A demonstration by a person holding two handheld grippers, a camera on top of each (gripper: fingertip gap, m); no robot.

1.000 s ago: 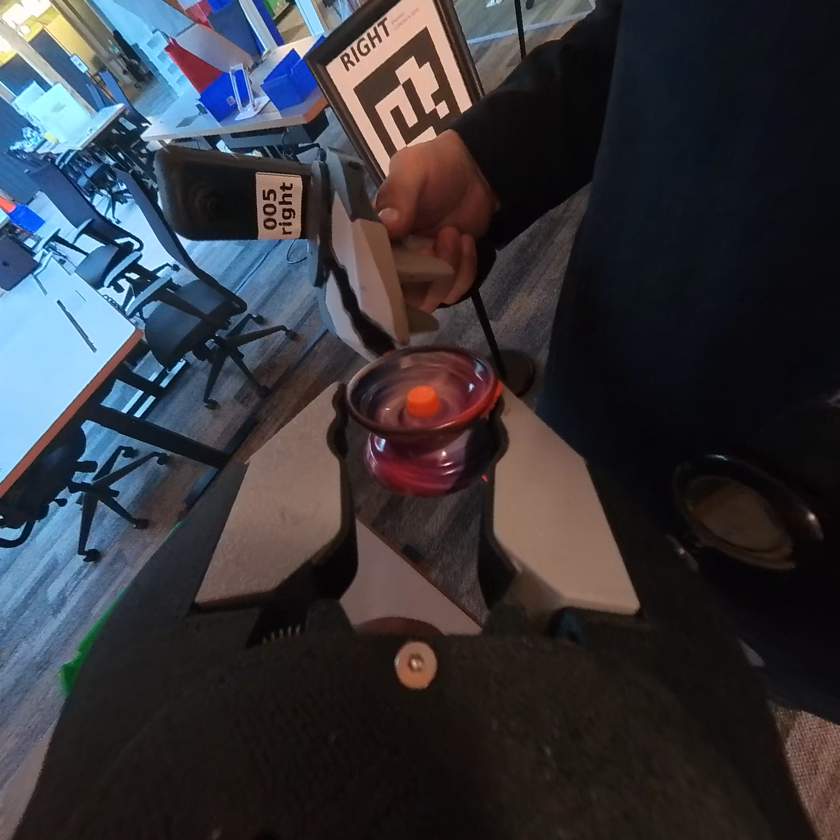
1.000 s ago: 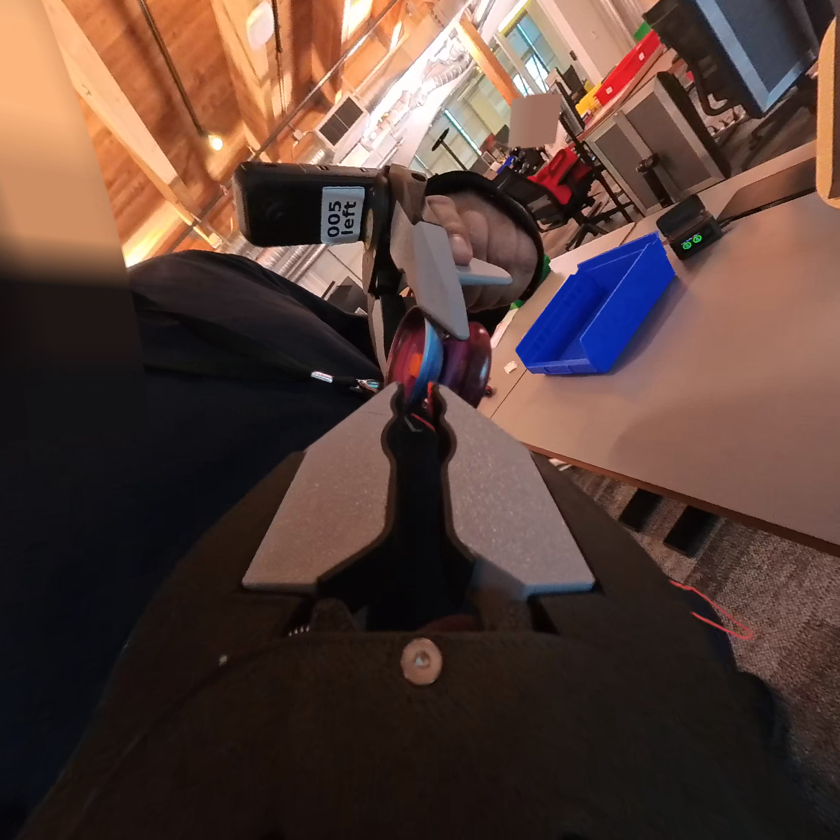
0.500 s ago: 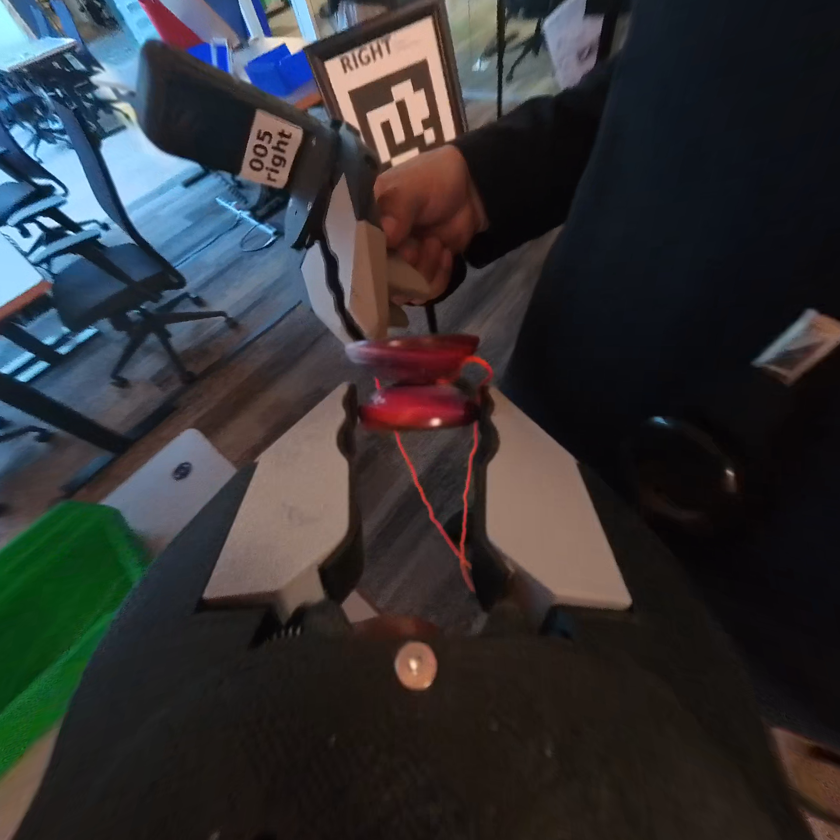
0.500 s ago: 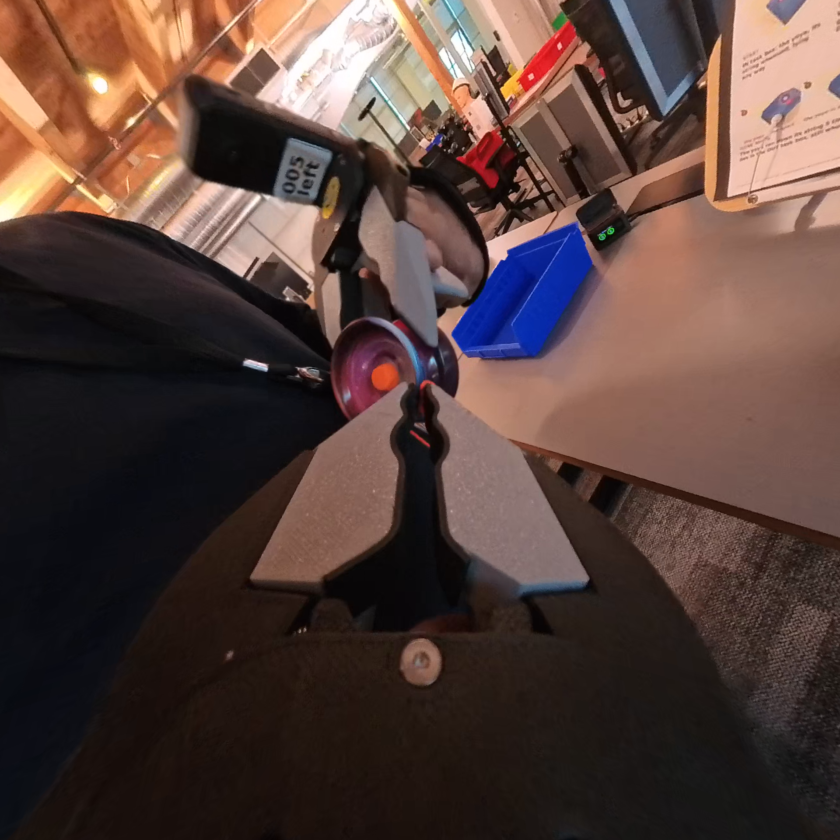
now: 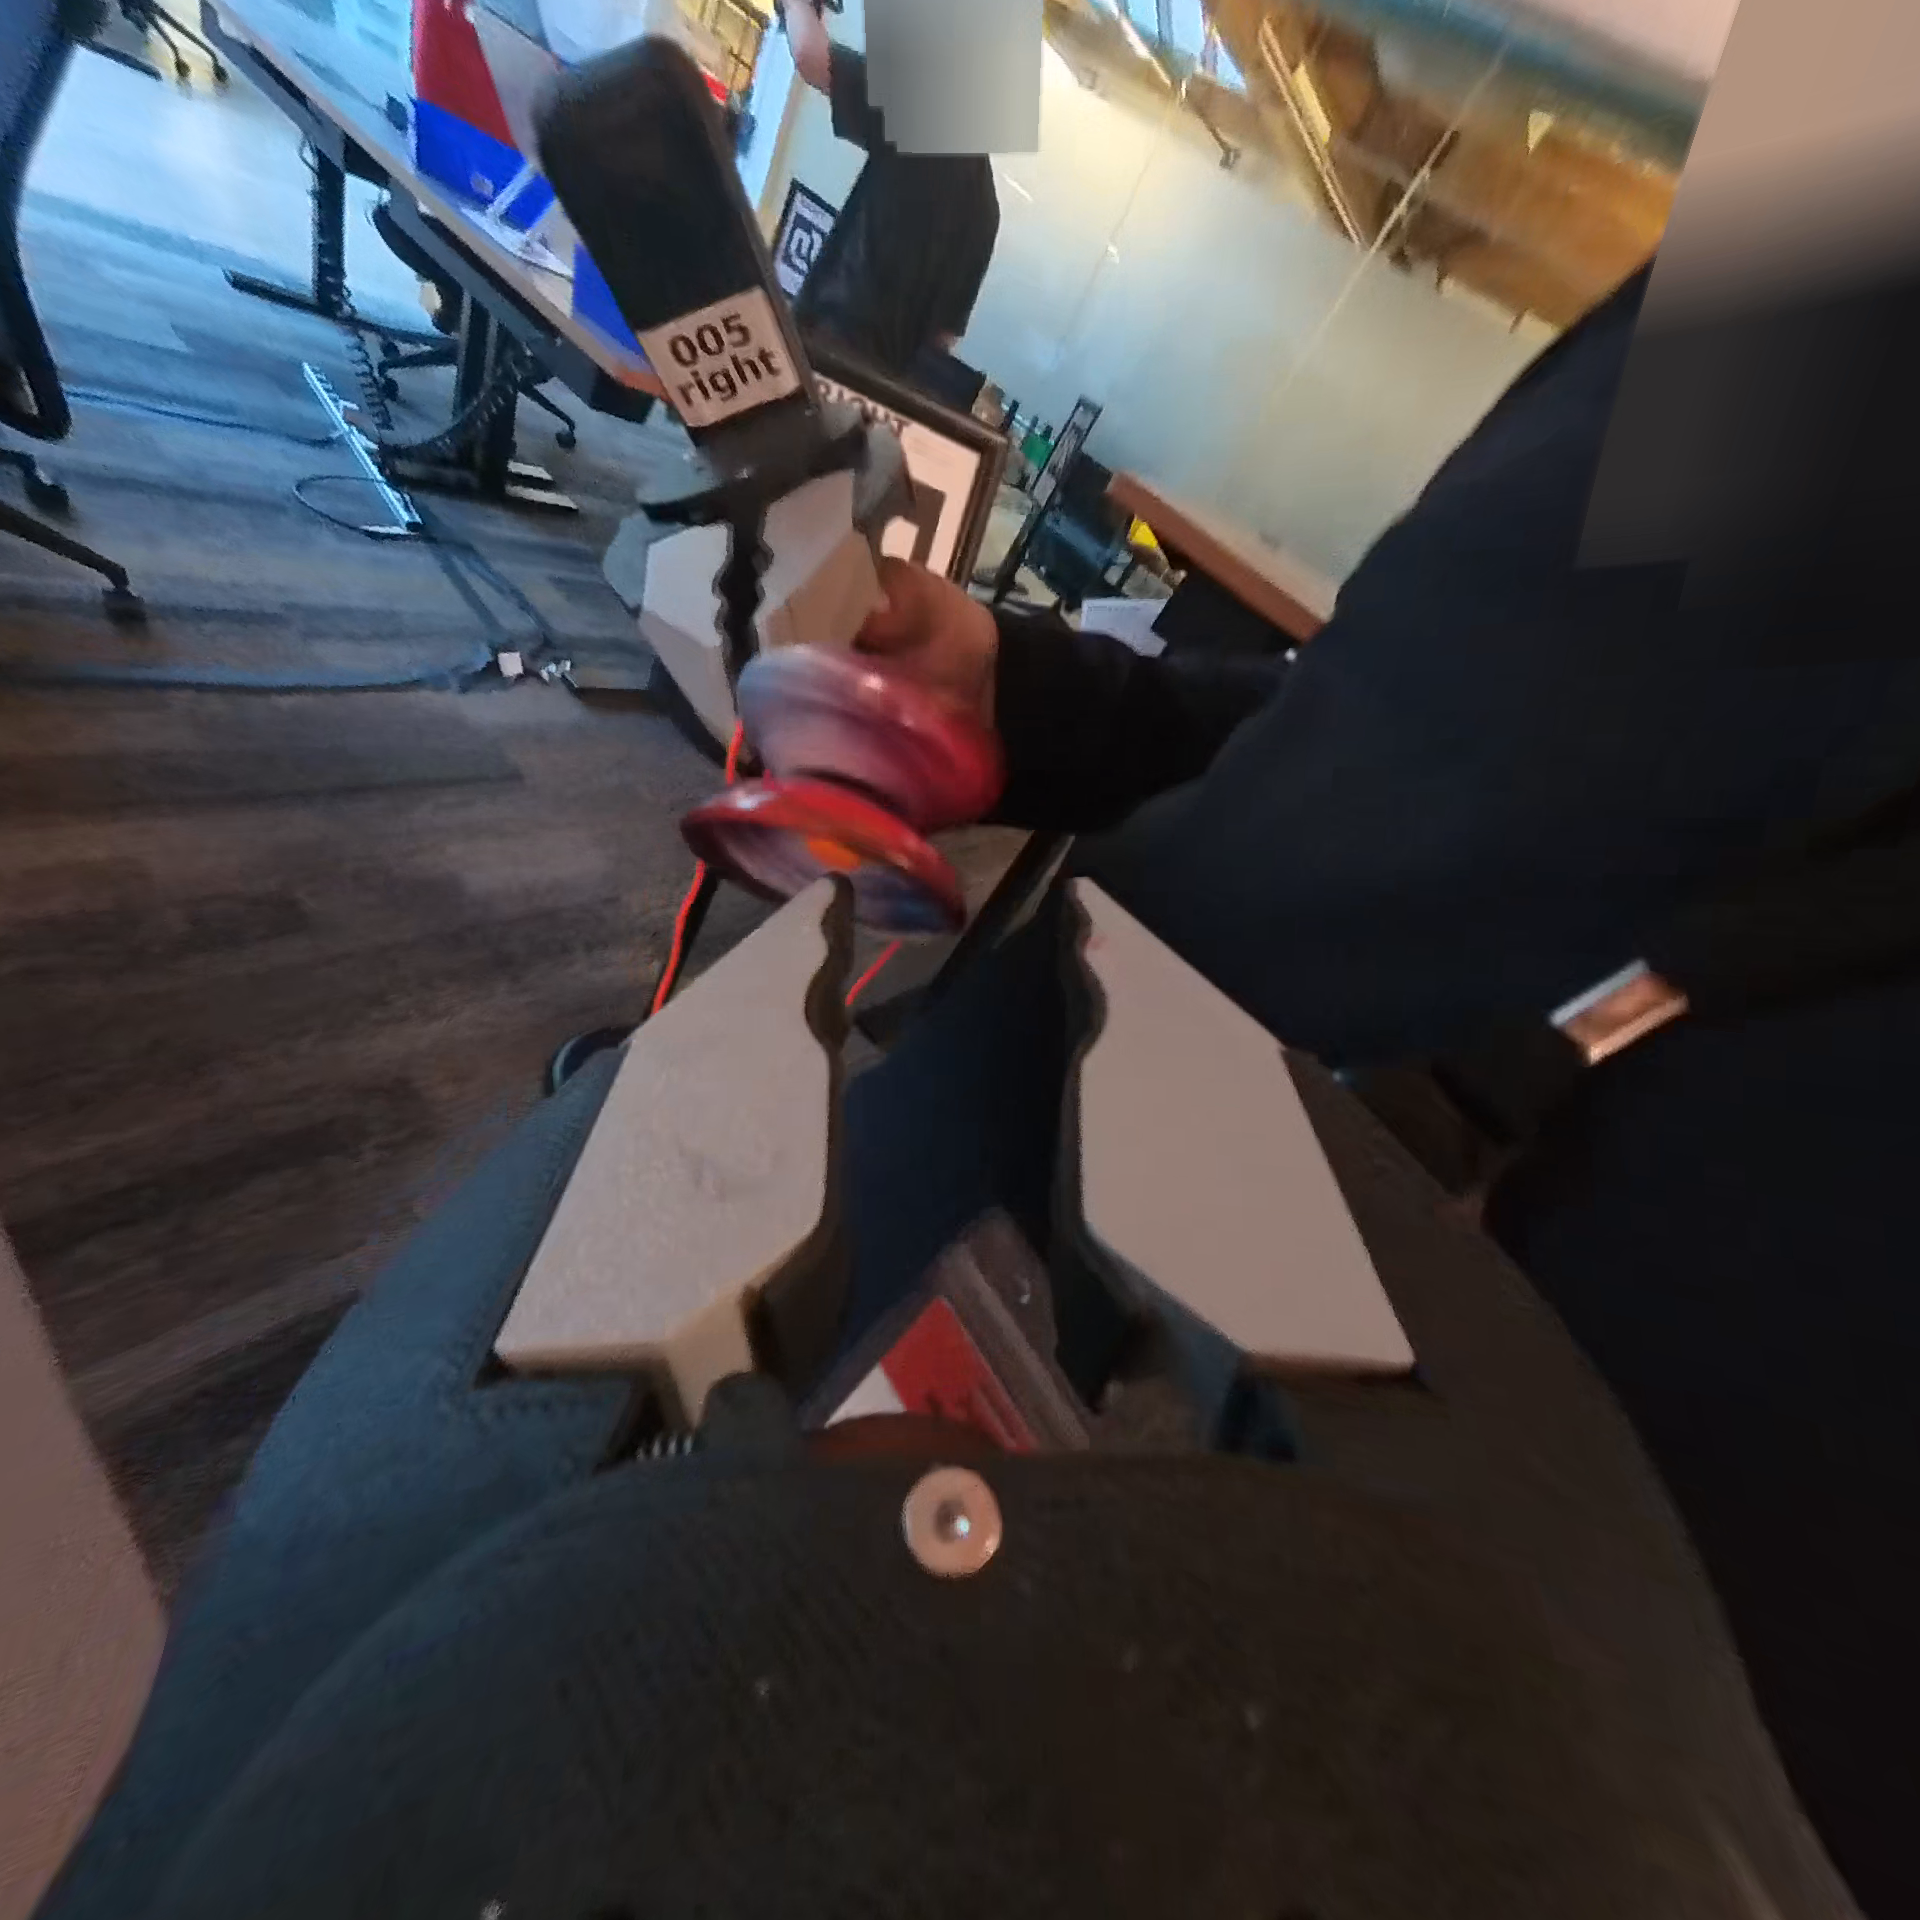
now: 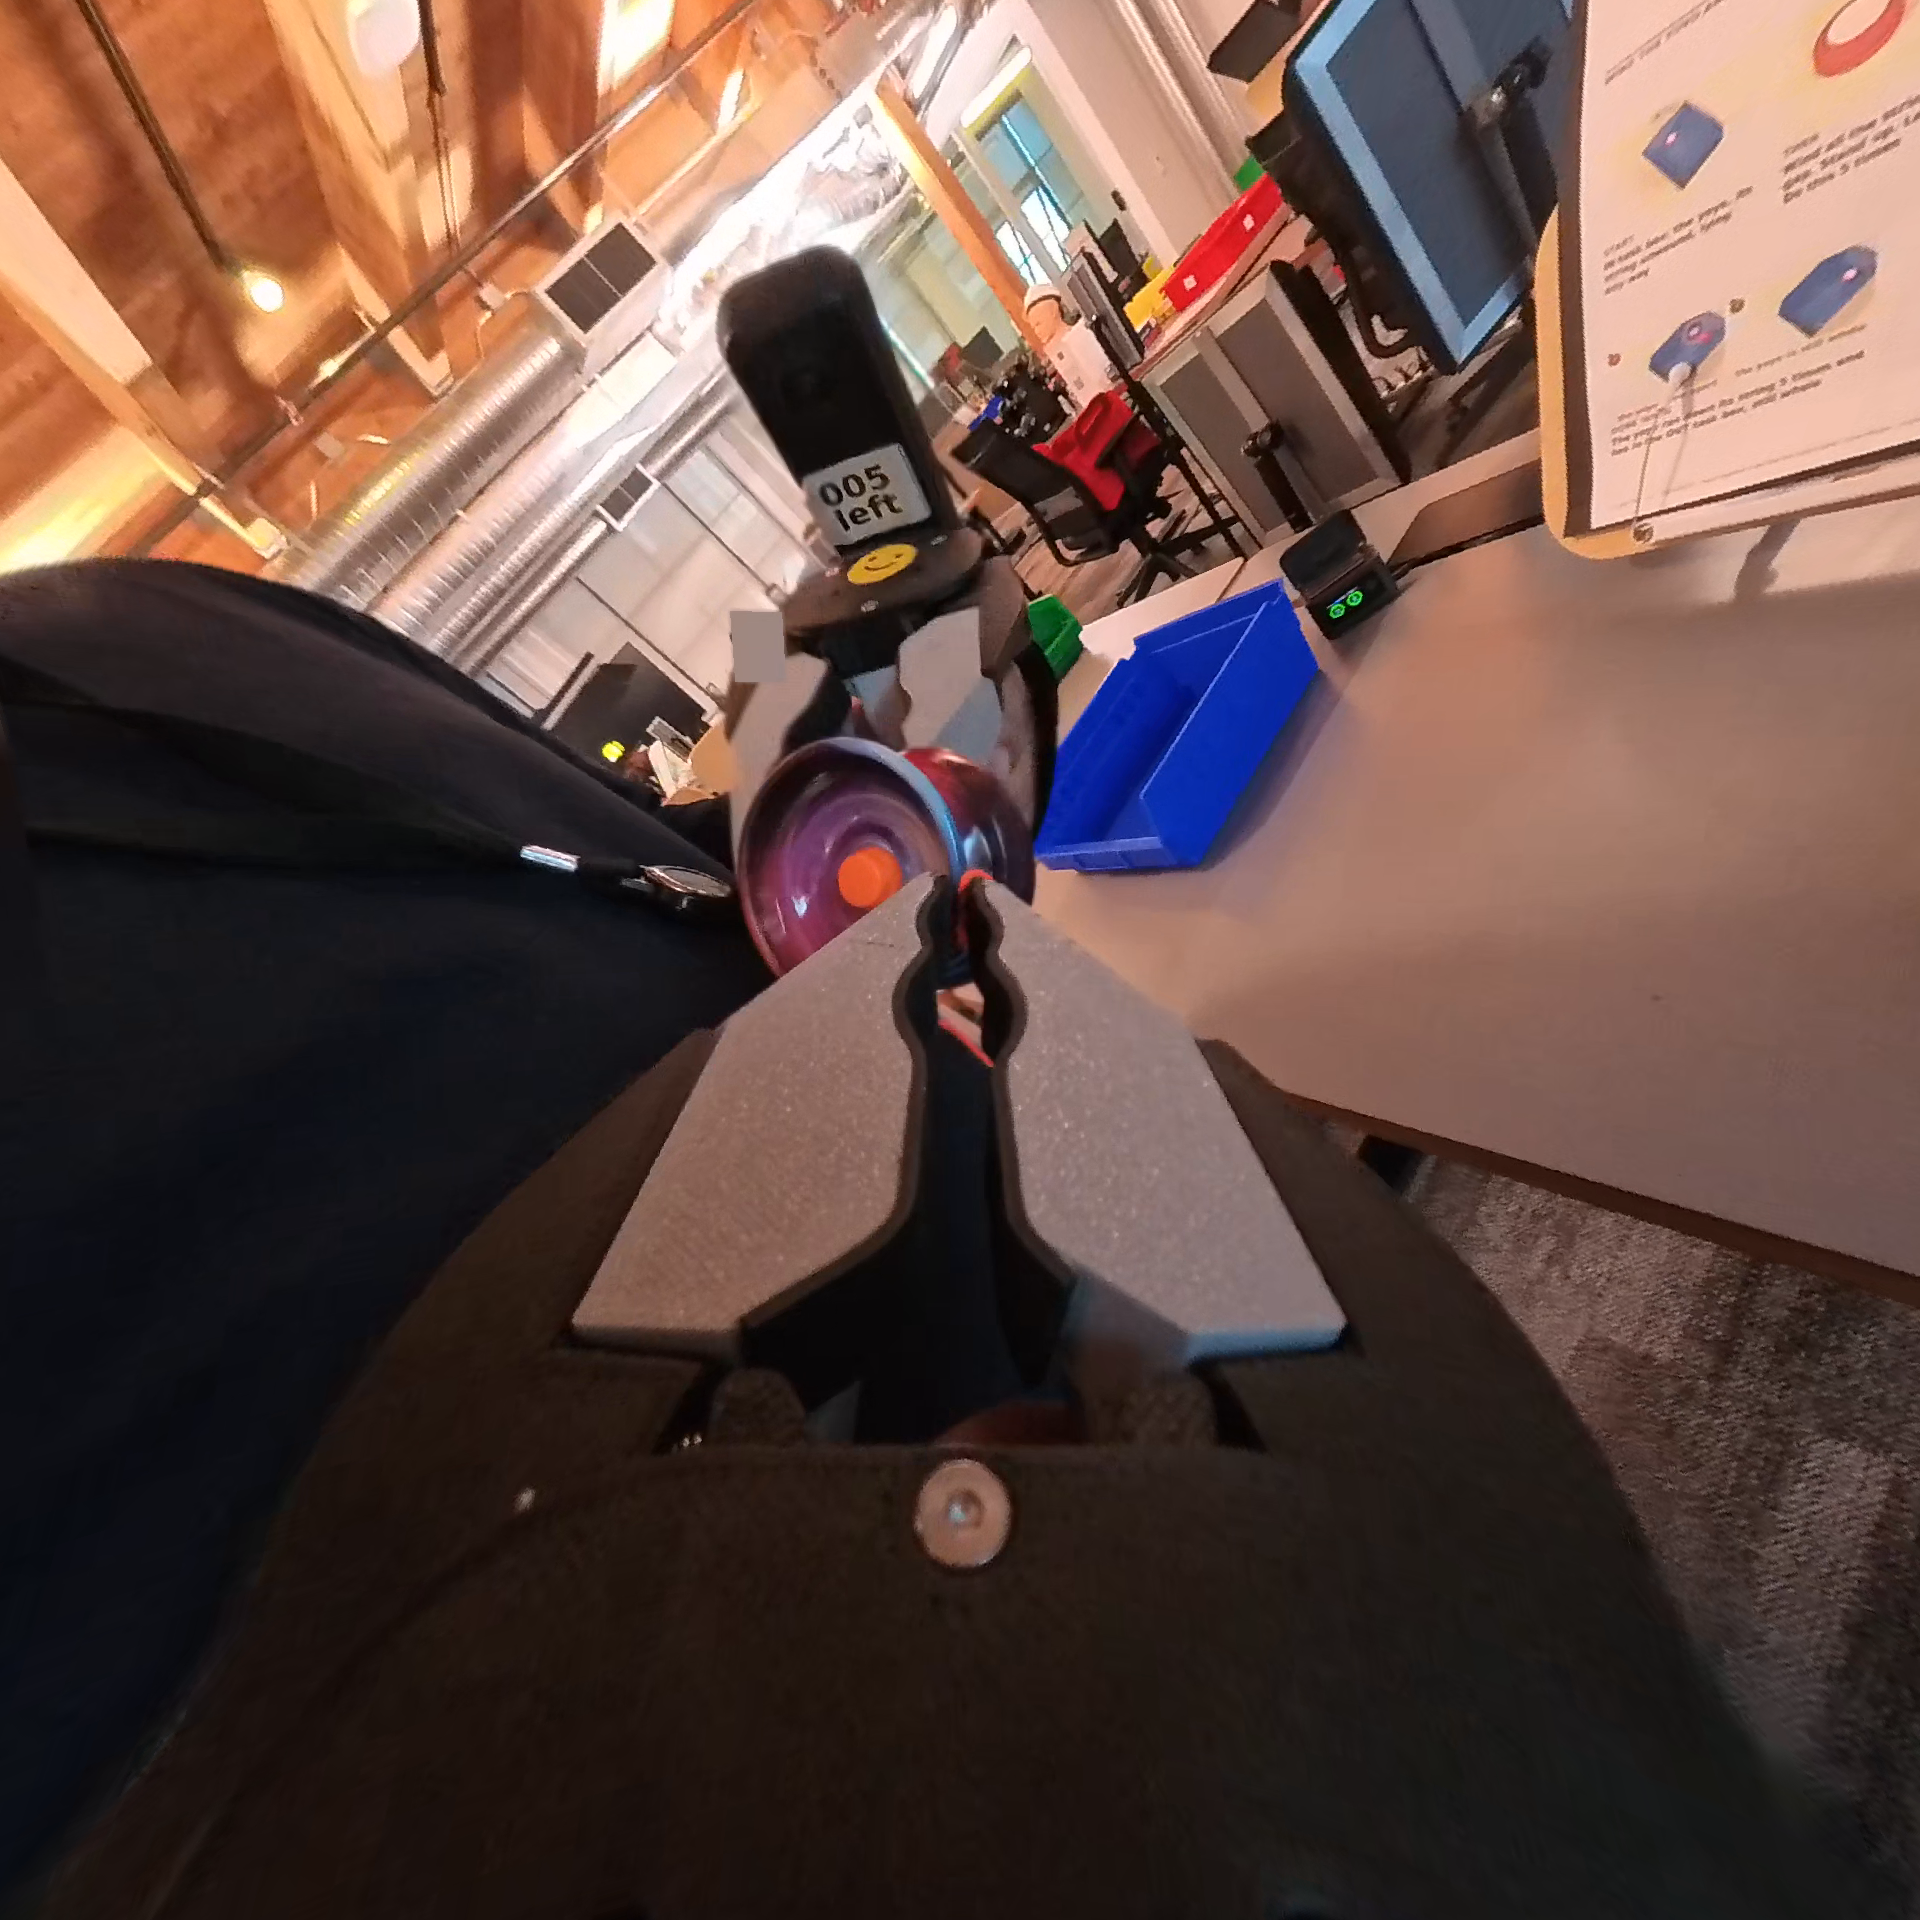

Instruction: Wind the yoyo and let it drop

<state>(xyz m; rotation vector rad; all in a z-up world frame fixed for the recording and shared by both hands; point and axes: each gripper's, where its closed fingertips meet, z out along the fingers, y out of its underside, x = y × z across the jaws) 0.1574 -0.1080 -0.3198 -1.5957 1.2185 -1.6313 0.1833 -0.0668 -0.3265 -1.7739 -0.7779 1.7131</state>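
Right wrist view, one glossy purple-red yoyo (image 6: 831,862) with orange hub, right tongs (image 6: 961,904) pinched shut on thin red string (image 6: 971,888), left tongs (image 5: 951,899) part open, grip unclear, one blue plastic bin (image 6: 1174,727).

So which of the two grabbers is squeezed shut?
The right gripper. Its fingers are pinched together on the red string beside the yoyo. The left gripper has its fingers apart.

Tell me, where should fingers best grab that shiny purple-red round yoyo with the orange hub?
Probably across the rims of the purple-red round yoyo, one finger on each side, coming from opposite the thin red string: the groove between its two halves stays free.
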